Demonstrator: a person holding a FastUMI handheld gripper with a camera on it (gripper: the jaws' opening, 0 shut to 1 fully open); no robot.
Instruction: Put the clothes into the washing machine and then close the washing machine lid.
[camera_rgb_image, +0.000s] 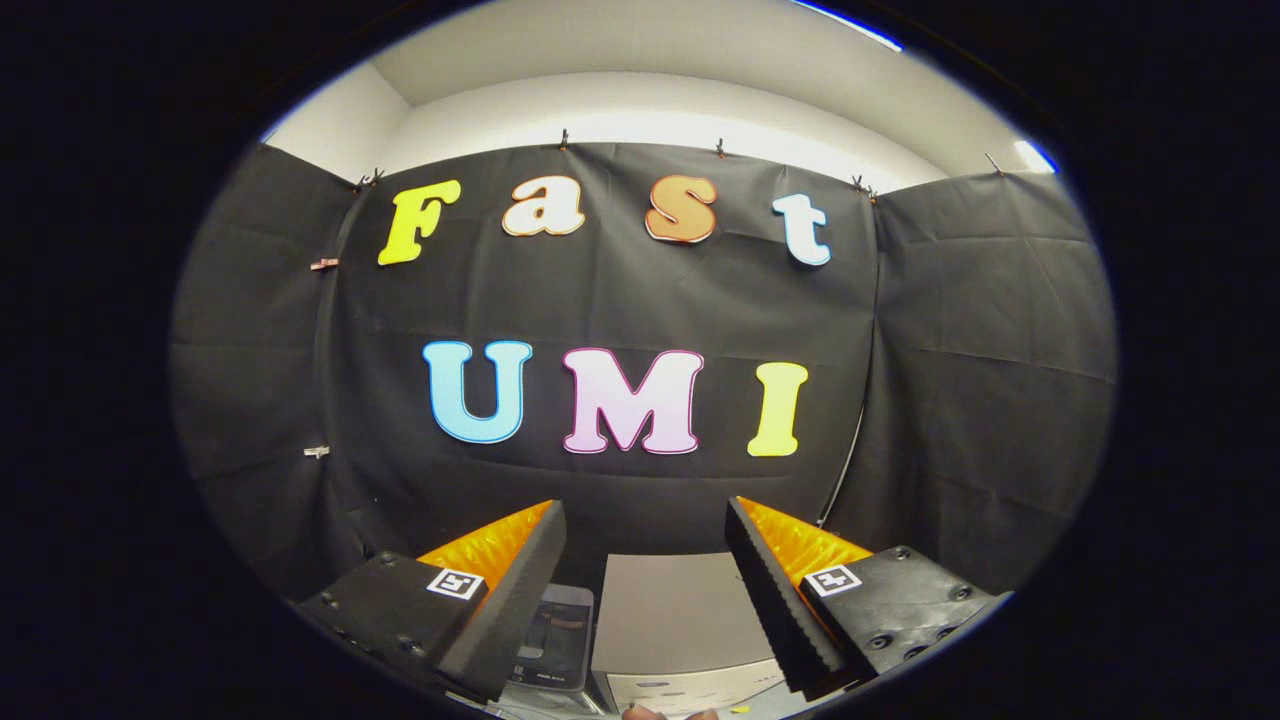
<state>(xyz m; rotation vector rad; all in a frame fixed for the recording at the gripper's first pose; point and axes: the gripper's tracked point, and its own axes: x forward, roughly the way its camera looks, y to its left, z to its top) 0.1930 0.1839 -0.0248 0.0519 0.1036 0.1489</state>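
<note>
Black cloth forms the booth wall beyond the gripper, which we find raised, its jaws released wide and grasping nothing. We see the washing machine low between the fingers, lid lying flat. A grey panel sits just beside it.

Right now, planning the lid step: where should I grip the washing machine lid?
Likely the lid's near edge, beside the control panel, coming from the front: it looks a flat grey slab, no handle showing. The open gripper hangs above it.
</note>
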